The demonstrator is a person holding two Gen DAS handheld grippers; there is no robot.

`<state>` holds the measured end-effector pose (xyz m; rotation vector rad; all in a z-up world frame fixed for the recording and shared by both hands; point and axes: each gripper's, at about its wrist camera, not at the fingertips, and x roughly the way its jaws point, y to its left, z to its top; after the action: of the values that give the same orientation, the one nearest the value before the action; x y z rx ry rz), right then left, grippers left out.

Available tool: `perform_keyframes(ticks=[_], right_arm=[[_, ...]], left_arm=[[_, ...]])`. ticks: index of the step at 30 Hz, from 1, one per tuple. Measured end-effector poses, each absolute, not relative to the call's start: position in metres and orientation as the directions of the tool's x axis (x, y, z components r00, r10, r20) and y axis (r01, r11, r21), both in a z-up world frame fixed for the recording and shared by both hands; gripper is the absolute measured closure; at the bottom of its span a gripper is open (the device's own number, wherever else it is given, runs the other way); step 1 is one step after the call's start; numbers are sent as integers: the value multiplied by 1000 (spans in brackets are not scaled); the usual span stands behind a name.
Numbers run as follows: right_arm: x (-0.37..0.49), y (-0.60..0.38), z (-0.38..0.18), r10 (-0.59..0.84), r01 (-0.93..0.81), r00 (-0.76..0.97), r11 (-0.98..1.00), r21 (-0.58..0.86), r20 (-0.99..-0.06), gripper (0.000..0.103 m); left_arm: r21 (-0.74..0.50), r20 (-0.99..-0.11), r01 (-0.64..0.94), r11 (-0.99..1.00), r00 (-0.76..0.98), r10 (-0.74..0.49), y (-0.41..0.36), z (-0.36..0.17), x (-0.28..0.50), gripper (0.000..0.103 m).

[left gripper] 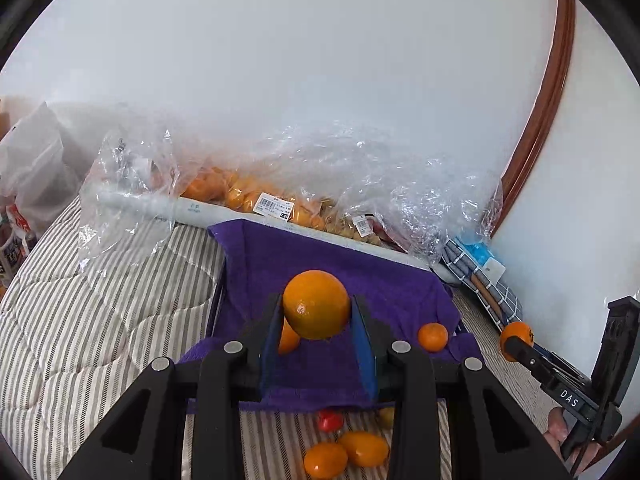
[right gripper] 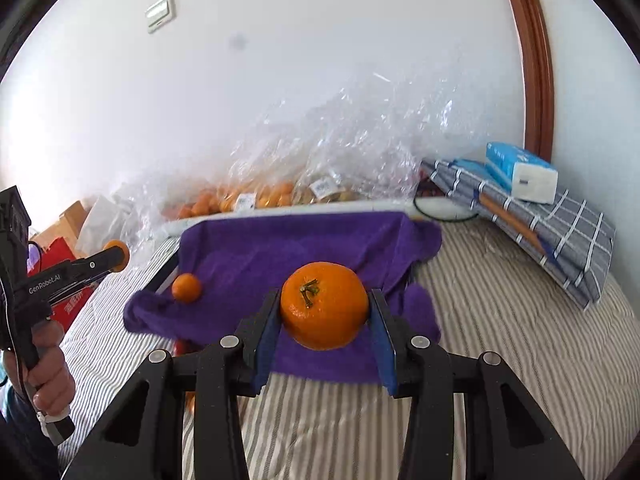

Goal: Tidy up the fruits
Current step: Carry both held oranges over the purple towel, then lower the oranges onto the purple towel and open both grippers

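A white wall (right gripper: 280, 80) is rising behind a striped bedcover (right gripper: 500, 340), where a purple towel (right gripper: 288, 248) is lying draped over a box-like frame whose edges are mostly hidden. At twelve o'clock, crumpled clear bags (left gripper: 320, 168) are blurring the oranges inside. The left gripper (left gripper: 316, 320) is clamping an orange (left gripper: 316, 304) above the towel; the right gripper (right gripper: 324, 312) is clamping a stemmed orange (right gripper: 324, 306). A small orange (right gripper: 186, 287) is sitting on the towel at ten o'clock. Loose fruits (left gripper: 344, 452) are lying partly cut off below.
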<state>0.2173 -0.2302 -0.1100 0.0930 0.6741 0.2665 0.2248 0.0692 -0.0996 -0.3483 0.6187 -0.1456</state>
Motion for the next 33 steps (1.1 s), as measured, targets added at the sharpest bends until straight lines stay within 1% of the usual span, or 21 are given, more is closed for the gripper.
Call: perform_keyframes(ticks=[3, 7, 12, 16, 20, 27, 33], right_arm=[[235, -232, -108, 257, -208, 753, 966, 152, -606, 61], [258, -231, -122, 260, -216, 729, 965, 148, -634, 61], [270, -229, -150, 257, -220, 676, 965, 143, -691, 61], [273, -225, -163, 285, -240, 630, 956, 167, -723, 61], [275, -221, -173, 245, -236, 611, 964, 122, -753, 61], [278, -225, -174, 250, -225, 606, 964, 139, -755, 60], [273, -231, -167, 266, -219, 631, 962, 162, -729, 59]], left_arm=[[-386, -560, 26, 922, 788, -256, 60, -108, 247, 71], [-394, -589, 18, 919, 763, -268, 49, -129, 263, 71], [-323, -634, 44, 946, 731, -251, 36, -147, 264, 71], [-334, -663, 49, 941, 698, -272, 34, -158, 267, 71], [-314, -685, 45, 948, 681, -259, 30, -164, 270, 71], [-305, -698, 55, 951, 666, -262, 25, -163, 268, 71], [-279, -708, 50, 959, 664, -241, 22, -164, 269, 71]])
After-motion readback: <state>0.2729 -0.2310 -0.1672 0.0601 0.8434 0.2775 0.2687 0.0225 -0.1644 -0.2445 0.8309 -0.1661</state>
